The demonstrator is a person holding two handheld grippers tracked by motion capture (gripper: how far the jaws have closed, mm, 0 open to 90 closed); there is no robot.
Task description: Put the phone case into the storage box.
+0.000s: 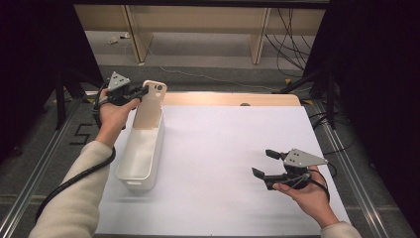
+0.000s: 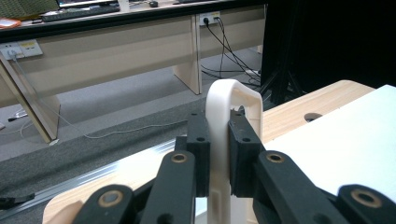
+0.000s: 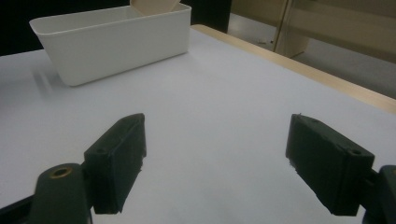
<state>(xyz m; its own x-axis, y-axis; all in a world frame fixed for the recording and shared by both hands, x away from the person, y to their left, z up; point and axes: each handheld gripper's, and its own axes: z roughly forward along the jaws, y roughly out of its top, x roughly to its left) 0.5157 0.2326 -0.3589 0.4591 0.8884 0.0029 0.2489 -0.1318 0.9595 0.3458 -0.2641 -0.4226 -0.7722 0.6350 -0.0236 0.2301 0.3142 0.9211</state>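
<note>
Jaws of left gripper [image 2: 218,154] clamped on cream lid [image 1: 150,104], lid tilted over far end of white bin [image 1: 141,156], right gripper [image 1: 266,164] jaws wide apart above white worktop [image 1: 223,148], gripping nothing

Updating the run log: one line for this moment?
left tool: shut on lid | lid: tilted up at bin's far end | right tool: open, nothing held
</note>
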